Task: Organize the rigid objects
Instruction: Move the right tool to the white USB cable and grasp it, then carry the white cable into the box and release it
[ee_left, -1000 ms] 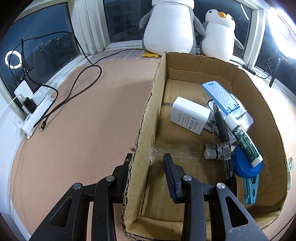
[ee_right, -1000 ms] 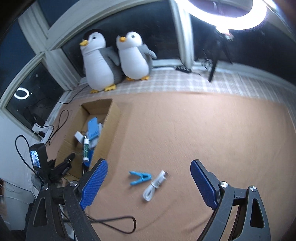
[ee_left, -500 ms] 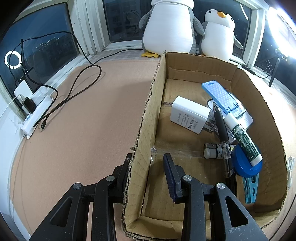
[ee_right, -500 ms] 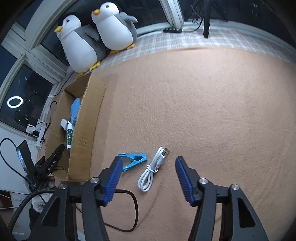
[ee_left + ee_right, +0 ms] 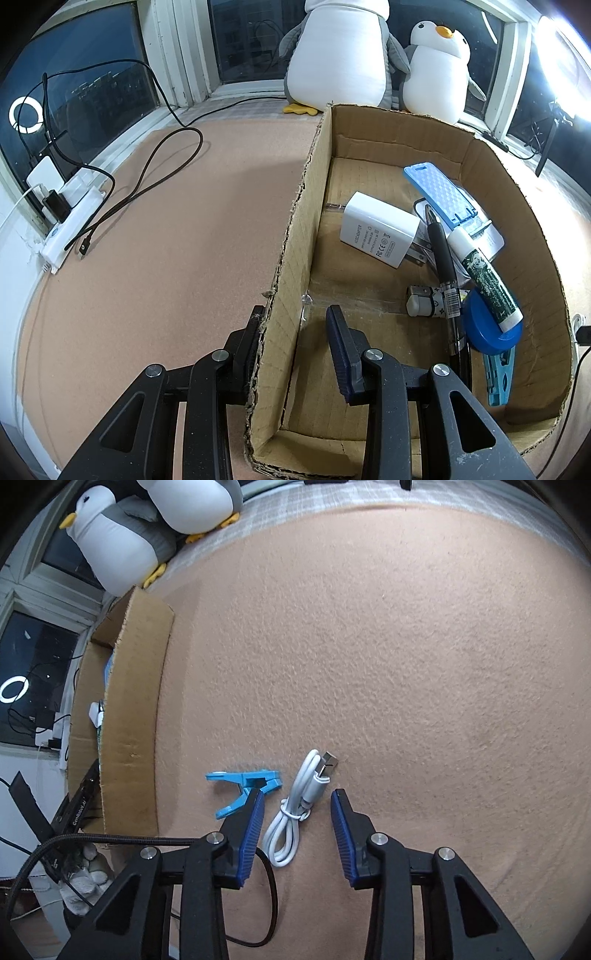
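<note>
Presently the white USB cable (image 5: 300, 812) lies coiled on the tan mat (image 5: 406, 664), between the right gripper (image 5: 297, 799) pads; jaws just closing, not yet touching. Blue clip (image 5: 242, 784) alongside. Left gripper (image 5: 295, 325) is clenched on the cardboard box (image 5: 291, 258) wall.

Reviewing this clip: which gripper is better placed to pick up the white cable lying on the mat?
Right. The right gripper already straddles the coiled white cable, its jaws just closing but not yet touching it. The left gripper is clamped on the cardboard box wall, steadying it.
</note>
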`<state>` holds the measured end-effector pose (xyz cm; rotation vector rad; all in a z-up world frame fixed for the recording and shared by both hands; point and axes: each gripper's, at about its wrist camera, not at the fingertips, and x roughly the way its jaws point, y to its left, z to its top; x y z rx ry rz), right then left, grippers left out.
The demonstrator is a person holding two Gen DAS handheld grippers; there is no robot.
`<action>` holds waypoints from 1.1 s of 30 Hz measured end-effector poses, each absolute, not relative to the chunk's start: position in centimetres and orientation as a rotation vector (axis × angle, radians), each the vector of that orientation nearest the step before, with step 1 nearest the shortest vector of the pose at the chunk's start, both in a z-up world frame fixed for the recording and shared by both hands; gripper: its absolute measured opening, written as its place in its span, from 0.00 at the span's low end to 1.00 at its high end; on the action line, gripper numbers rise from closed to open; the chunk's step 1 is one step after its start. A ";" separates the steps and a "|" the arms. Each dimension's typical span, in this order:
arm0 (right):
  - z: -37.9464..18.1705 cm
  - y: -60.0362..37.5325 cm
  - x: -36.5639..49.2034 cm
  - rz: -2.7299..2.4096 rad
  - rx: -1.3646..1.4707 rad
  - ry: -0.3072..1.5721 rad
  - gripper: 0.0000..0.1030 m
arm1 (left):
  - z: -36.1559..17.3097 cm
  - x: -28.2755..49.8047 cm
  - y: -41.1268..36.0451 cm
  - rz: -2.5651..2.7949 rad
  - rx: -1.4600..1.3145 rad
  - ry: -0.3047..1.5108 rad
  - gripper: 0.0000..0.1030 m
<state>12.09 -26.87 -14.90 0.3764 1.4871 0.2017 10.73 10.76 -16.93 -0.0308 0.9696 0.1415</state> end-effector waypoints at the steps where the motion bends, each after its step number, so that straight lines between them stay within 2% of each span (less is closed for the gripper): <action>1: -15.0 -26.8 12.1 0.200 0.368 1.489 0.32 | -16.9 10.7 10.8 0.142 -0.030 0.970 0.35; 4: -14.8 -26.3 12.3 0.181 0.313 1.481 0.22 | -16.9 10.7 10.8 0.141 -0.031 0.970 0.35; 8: -14.8 -26.0 12.9 0.178 0.268 1.477 0.15 | -16.9 10.7 10.8 0.141 -0.031 0.970 0.35; 25: -14.9 -24.7 16.4 0.146 -0.061 1.363 0.14 | -17.0 10.8 10.5 0.148 -0.031 0.967 0.35; 33: -13.7 -25.0 16.9 0.149 0.032 1.283 0.13 | -17.0 10.8 10.5 0.146 -0.038 0.966 0.35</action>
